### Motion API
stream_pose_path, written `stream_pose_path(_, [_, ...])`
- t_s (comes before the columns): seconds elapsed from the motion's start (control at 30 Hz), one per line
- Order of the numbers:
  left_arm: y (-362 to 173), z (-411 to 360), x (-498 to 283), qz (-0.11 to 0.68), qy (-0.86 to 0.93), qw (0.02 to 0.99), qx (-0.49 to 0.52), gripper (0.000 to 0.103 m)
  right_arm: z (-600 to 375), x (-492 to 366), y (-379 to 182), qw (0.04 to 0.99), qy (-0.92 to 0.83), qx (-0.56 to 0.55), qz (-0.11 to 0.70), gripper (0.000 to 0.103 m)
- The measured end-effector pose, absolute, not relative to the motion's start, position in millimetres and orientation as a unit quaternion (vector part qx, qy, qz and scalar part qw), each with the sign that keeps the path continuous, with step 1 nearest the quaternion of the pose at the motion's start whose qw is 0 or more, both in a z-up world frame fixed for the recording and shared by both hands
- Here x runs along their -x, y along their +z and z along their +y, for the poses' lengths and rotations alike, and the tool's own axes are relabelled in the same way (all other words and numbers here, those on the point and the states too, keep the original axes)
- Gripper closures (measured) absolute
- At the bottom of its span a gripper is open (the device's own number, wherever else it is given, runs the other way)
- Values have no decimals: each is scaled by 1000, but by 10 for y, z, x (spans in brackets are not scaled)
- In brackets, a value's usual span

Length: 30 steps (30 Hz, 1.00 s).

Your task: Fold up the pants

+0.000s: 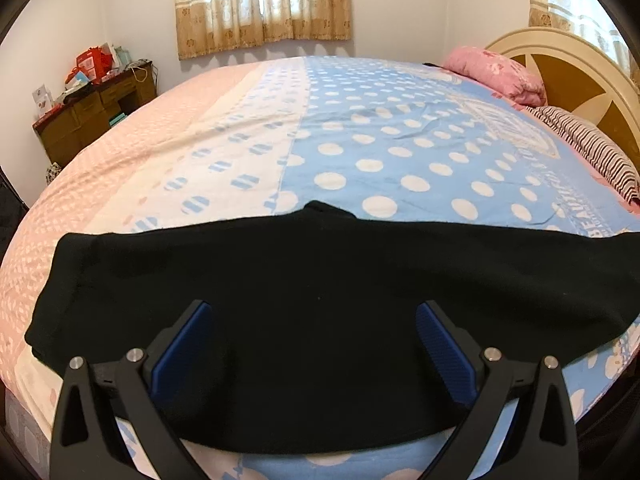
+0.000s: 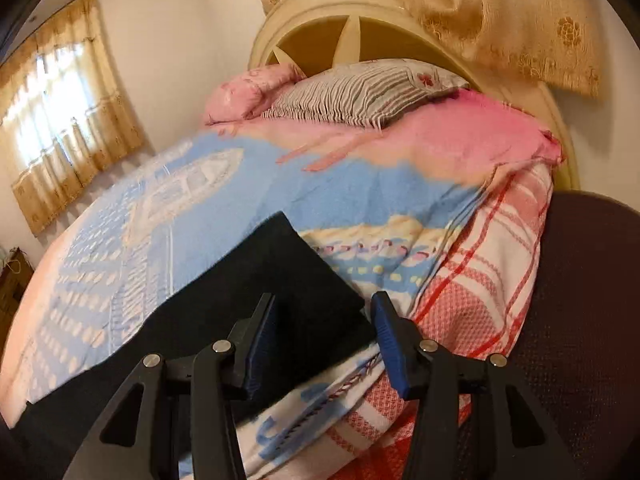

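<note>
Black pants (image 1: pixel 320 300) lay flat across the near edge of the bed (image 1: pixel 400 140), spread over the blue polka-dot blanket (image 1: pixel 380 152) and reaching onto the pink patterned cover (image 1: pixel 120 168) at the left. Left hand-held gripper (image 1: pixel 314 320) hovered over the pants' middle, blue pads (image 1: pixel 180 356) spread wide apart, nothing between them. In the right wrist view, saw one squared end of the pants (image 2: pixel 280 280) resting on the blue blanket (image 2: pixel 200 200) near the red-and-white checked cloth (image 2: pixel 480 272). Right hand-held gripper (image 2: pixel 324 312) stood parted over that end, left pad above the black fabric, right pad (image 2: pixel 390 344) just beyond its edge; could not tell whether either touched the cloth. Farther back: striped pillow (image 2: pixel 360 96) and pink pillow (image 2: pixel 248 92) against the cream headboard (image 2: pixel 320 12). Beyond the bed in the left wrist view: beige curtains (image 1: pixel 264 4) over the window, and a cluttered wooden dresser (image 1: pixel 92 116) in the corner.
</note>
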<state>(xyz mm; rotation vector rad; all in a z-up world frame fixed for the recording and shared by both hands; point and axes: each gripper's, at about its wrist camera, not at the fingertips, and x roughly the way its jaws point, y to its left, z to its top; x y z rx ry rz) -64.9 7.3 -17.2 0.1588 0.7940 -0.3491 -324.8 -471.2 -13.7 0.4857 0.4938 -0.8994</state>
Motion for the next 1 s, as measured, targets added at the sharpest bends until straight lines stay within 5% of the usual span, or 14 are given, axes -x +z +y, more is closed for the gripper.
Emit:
stream_pose_path(0.07, [-174, 94, 653, 384, -166, 905, -78, 0, -4621, 3189, -152, 844, -429, -195, 257, 54])
stream_pose_path(0.1, [-177, 110, 652, 383, -164, 906, -77, 0, -4587, 3160, -158, 844, -429, -181, 266, 60])
stream_pose_path(0.13, [-186, 130, 637, 384, -162, 906, -75, 0, -4556, 3130, -162, 842, -433, -162, 279, 78])
stream_pose_path(0.2, [-214, 157, 589, 389, -155, 905, -71, 0, -4570, 3120, -168, 850, -410, -170, 285, 88])
stream_pose_path(0.57, [-185, 410, 541, 384, -139, 912, -40, 0, -3404, 2479, 511, 947, -217, -83, 222, 91])
stream_pose_path(0.77, [-157, 561, 493, 383, -132, 914, -14, 0, -2126, 1694, -89, 958, -25, 15, 286, 90])
stream_pose_path(0.9, [-196, 607, 509, 387, -129, 913, -21, 0, -1571, 1463, -741, 931, 2, 78, 358, 80])
stream_pose_path(1.0, [-218, 668, 510, 387, -121, 914, -30, 0, -1506, 1542, -724, 932, 19, 95, 350, 47])
